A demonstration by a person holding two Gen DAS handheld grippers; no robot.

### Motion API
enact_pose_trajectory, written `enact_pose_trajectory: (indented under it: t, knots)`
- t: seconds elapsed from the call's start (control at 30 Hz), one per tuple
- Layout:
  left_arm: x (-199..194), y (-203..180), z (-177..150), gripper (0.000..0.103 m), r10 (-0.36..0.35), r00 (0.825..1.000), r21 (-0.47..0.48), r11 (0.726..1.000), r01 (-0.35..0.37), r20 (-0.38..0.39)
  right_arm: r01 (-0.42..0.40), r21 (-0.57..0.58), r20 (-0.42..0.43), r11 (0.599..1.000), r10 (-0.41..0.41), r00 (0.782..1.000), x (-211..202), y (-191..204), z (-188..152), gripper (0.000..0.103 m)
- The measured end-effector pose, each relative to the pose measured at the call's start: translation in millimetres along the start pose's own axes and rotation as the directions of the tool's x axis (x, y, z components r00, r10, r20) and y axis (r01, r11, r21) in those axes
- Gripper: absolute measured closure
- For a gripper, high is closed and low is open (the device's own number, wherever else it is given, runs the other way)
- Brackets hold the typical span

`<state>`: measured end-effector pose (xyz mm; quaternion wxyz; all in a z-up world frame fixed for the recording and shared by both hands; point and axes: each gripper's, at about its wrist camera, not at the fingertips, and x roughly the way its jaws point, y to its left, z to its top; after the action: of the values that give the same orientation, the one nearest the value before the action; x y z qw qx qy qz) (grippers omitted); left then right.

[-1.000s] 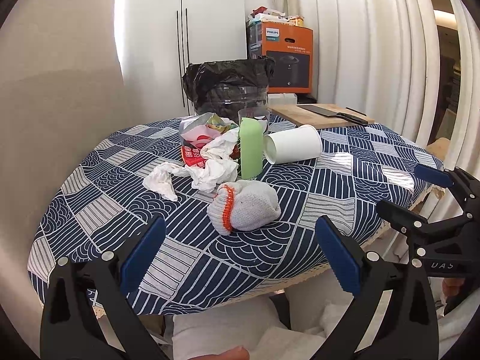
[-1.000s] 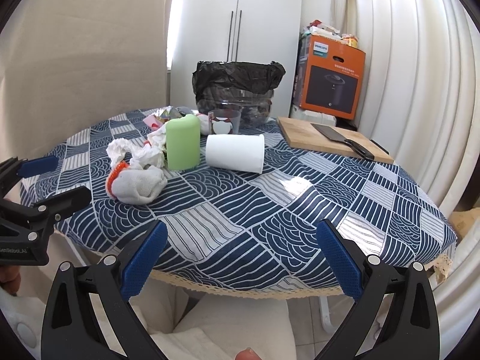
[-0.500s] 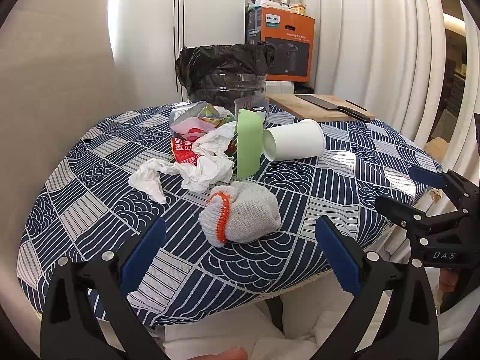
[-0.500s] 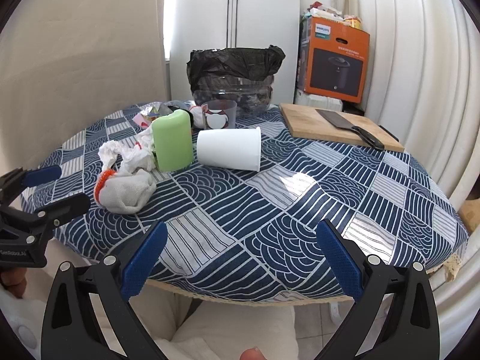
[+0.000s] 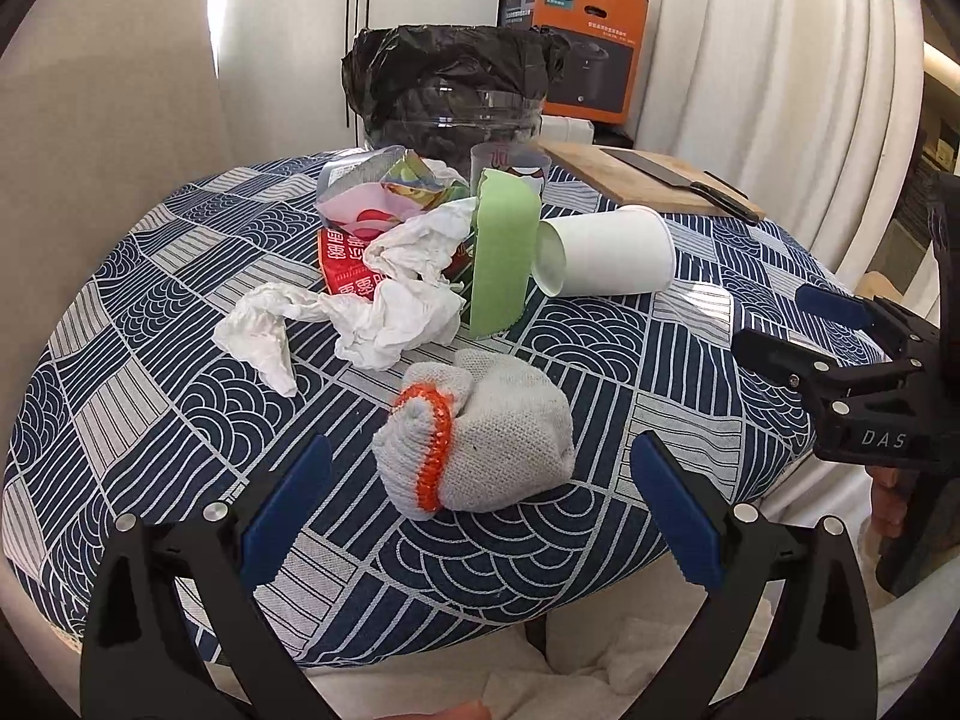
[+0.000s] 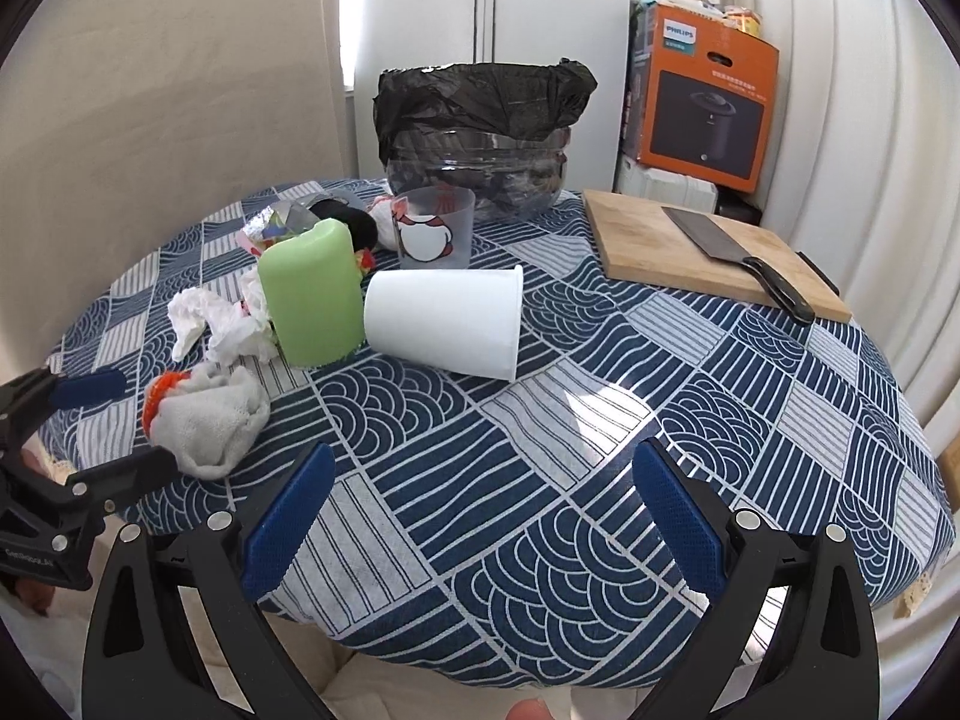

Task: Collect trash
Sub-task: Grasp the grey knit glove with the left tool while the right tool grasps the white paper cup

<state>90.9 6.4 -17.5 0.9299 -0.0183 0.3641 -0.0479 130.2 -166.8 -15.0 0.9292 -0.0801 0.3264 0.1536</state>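
Trash litters the near-left of the table (image 6: 750, 408): a balled glove (image 5: 480, 441), crumpled tissue (image 5: 372, 312) and wrappers (image 5: 384, 210). The glove, between my left gripper (image 5: 480, 504)'s wide jaws, looks soft and light; I'd pinch its bulk. My right gripper (image 6: 480, 510) gapes empty. The black-lined bin (image 6: 480, 138) stands behind; its contents are hidden.

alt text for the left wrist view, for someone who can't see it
An open left gripper hovers at the near edge of a blue patterned table, just short of a balled grey glove with an orange cuff. Behind it lie crumpled tissues, wrappers, a green cup and a tipped white cup, with a black-lined bin at the far edge. The right gripper shows at right, open.
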Motion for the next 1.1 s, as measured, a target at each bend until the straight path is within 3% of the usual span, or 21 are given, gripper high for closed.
enact_pose_trajectory:
  t: [0.33, 0.77, 0.93, 1.1]
  knots:
    - [28, 6, 8, 0.006, 0.048, 0.994, -0.024, 0.998, -0.051, -0.097, -0.04, -0.059, -0.072, 0.997, 0.036, 0.997, 41, 10, 35, 0.008]
    - [61, 14, 19, 0.004, 0.012, 0.983, -0.023, 1.0, -0.017, -0.183, -0.062, -0.049, -0.155, 0.997, 0.054, 0.986, 91, 27, 65, 0.008]
    - [71, 5, 22, 0.004, 0.041, 0.976, 0.071, 0.997, -0.026, -0.212, -0.024, -0.062, -0.173, 0.998, 0.013, 0.985, 106, 29, 71, 0.008]
    - [73, 4, 23, 0.004, 0.031, 0.978, 0.095, 0.995, -0.012, -0.207, -0.015, -0.051, -0.189, 0.999, 0.005, 0.982, 115, 25, 71, 0.009]
